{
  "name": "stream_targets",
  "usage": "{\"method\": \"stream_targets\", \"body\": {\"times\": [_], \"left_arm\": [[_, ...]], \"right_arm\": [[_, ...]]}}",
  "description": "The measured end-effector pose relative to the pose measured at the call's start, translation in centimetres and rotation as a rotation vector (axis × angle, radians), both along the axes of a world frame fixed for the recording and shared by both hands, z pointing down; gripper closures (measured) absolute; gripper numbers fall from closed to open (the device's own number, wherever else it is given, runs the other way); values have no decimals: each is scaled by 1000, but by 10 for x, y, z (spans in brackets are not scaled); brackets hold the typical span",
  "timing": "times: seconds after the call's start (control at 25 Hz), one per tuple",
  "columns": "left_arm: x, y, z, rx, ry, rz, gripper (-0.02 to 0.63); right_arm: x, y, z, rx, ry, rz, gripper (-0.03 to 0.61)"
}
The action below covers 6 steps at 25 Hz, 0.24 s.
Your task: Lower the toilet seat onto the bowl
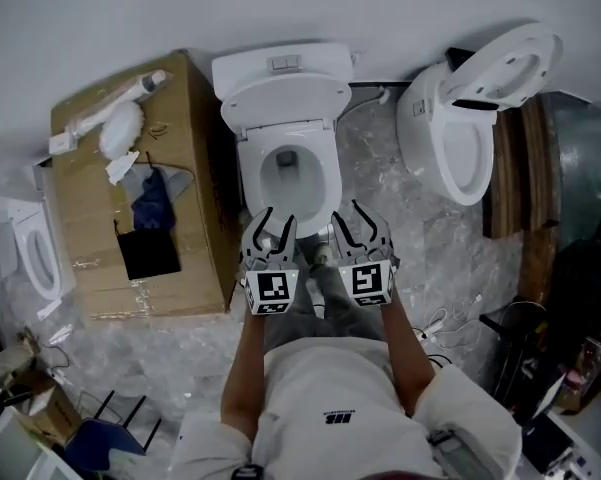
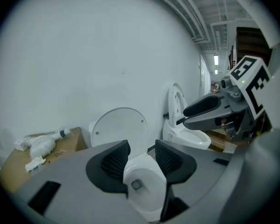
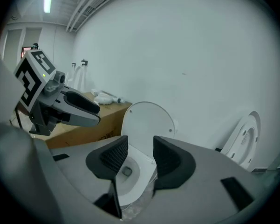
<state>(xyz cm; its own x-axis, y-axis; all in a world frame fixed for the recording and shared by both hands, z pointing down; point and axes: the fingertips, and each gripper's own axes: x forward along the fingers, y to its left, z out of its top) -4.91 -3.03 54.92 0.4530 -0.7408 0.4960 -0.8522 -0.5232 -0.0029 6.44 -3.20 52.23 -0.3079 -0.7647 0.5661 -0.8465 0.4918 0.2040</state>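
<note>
Head view: the toilet seat [image 1: 285, 103] stands raised against the tank [image 1: 283, 64], apparently folded together with its lid, leaving the rim of the bowl [image 1: 327, 173] bare; the left gripper [image 1: 270, 236] and right gripper [image 1: 361, 230] hang side by side just in front of the bowl, well short of the seat, with a cardboard box [image 1: 90, 198] to one side and a second toilet [image 1: 460, 133] to the other. Left gripper view: the jaws stand apart with nothing between them, only the distant bowl showing through the gap, and the seat [image 2: 119, 127] rises upright behind it. Right gripper view: the jaws are likewise parted and empty, and the seat [image 3: 146, 120] appears as a pale disc leaning on the wall. The seat is probably rigid moulded plastic, light, glossy and therefore slippery under the pads. It pivots on hinges at its base, so once tipped forward it is likely to drop under its own weight and slam. The best hold is judged to be the thin free edge at the top, farthest from the hinges, pinched firmly and guided down.
</note>
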Motion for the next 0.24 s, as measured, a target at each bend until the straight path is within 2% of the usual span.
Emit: {"method": "stream_targets", "body": {"times": [0.24], "left_arm": [[8, 10, -51, 50, 4, 24, 420]], "right_arm": [[3, 12, -43, 18, -10, 30, 408]]}}
